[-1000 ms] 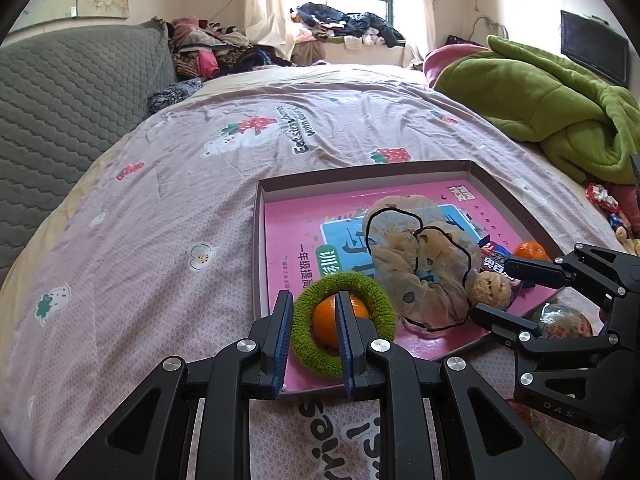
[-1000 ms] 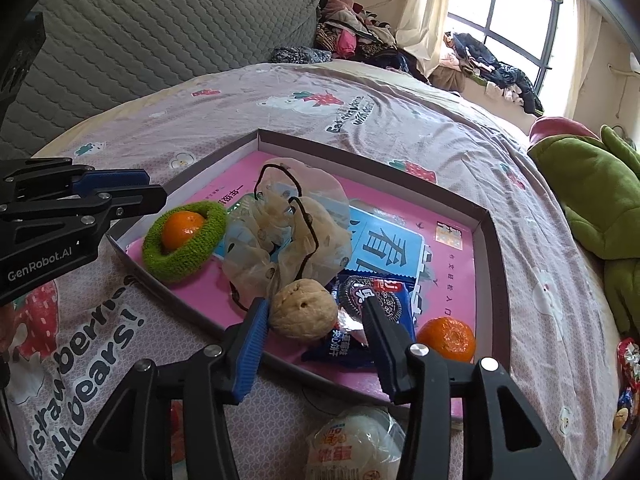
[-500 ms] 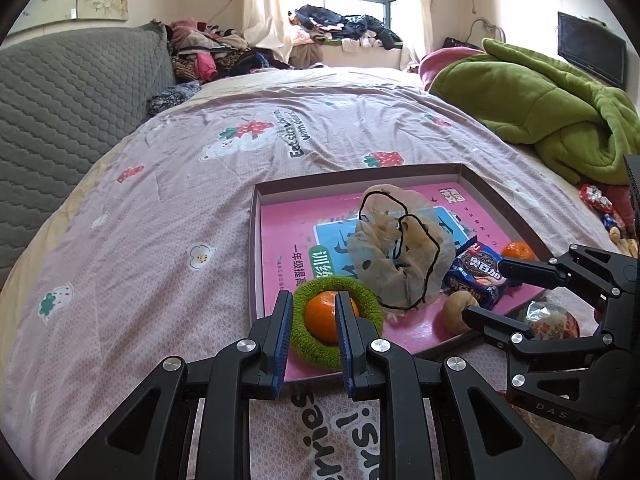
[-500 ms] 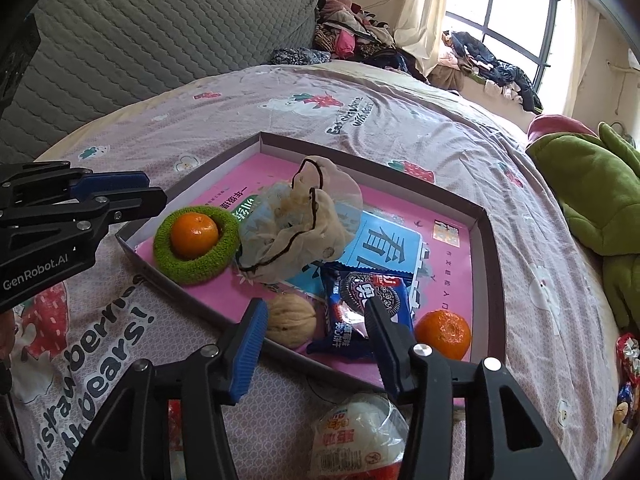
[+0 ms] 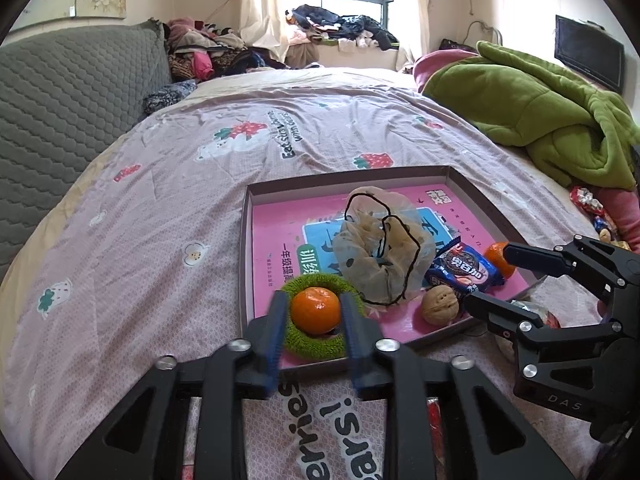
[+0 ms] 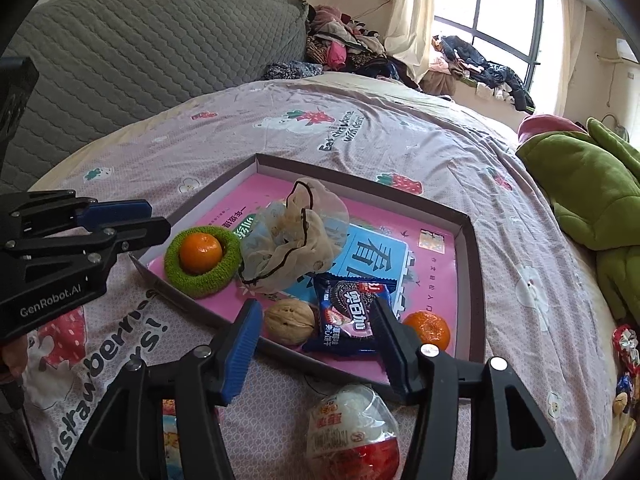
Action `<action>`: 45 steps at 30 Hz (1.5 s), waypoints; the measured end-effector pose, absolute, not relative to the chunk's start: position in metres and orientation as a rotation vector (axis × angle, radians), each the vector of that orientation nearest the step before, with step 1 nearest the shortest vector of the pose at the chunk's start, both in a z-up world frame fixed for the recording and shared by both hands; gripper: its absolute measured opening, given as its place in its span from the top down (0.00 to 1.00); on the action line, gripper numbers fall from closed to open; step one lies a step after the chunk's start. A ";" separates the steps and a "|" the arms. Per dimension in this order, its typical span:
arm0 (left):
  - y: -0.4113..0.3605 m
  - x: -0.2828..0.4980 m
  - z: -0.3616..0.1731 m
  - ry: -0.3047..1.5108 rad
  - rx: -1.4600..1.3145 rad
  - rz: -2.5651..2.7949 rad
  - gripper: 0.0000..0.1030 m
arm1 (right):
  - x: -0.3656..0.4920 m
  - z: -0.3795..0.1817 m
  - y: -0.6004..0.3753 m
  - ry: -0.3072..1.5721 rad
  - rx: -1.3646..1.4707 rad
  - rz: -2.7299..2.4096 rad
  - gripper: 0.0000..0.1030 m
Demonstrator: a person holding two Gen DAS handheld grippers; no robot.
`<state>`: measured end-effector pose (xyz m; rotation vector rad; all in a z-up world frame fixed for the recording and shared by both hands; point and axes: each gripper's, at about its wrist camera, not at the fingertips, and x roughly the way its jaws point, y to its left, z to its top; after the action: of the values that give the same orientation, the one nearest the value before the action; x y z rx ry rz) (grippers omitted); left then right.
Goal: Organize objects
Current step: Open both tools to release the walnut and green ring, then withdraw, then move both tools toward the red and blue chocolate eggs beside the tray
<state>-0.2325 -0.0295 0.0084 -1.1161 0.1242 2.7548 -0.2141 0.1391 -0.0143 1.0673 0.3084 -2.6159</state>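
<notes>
As your left view looks down the bed, your left gripper (image 5: 313,334) stands parted, holding nothing, framing the orange (image 5: 316,311) in its green ring (image 5: 320,344), in the tray (image 5: 243,264). Right view: your right gripper (image 6: 316,340) gapes wide, empty, before the walnut (image 6: 289,322) and cookie packet (image 6: 347,316); bag (image 6: 294,240) mid-tray.

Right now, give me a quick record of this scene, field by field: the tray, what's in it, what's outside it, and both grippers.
surface: bed with strawberry-print sheet
tray: shallow box, pink printed base
in tray: orange sitting inside green ring; sheer scrunchie; walnut; cookie packet; second orange
outside tray: wrapped egg-shaped snack, near edge
left gripper: open, empty, fingers either side of the ringed orange in its own view
right gripper: open, empty, in front of walnut and cookie packet
</notes>
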 end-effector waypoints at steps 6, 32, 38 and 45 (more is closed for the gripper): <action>-0.026 -0.225 0.016 0.135 -1.088 2.761 0.50 | -0.207 -0.001 0.145 0.270 1.035 -2.635 0.45; 0.001 -0.178 0.034 0.102 -1.055 2.695 0.47 | -0.165 0.038 0.191 0.110 0.964 -2.730 0.38; 0.015 -0.166 0.030 0.119 -1.076 2.658 0.47 | -0.153 0.034 0.201 0.086 0.977 -2.738 0.38; 0.018 -0.150 0.022 0.070 -1.113 2.640 0.47 | -0.142 0.031 0.208 0.067 0.984 -2.738 0.38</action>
<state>-0.1503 0.0176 0.0221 -1.1134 0.0702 2.6396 -0.1420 0.2083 0.0309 0.9838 0.0673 -2.7385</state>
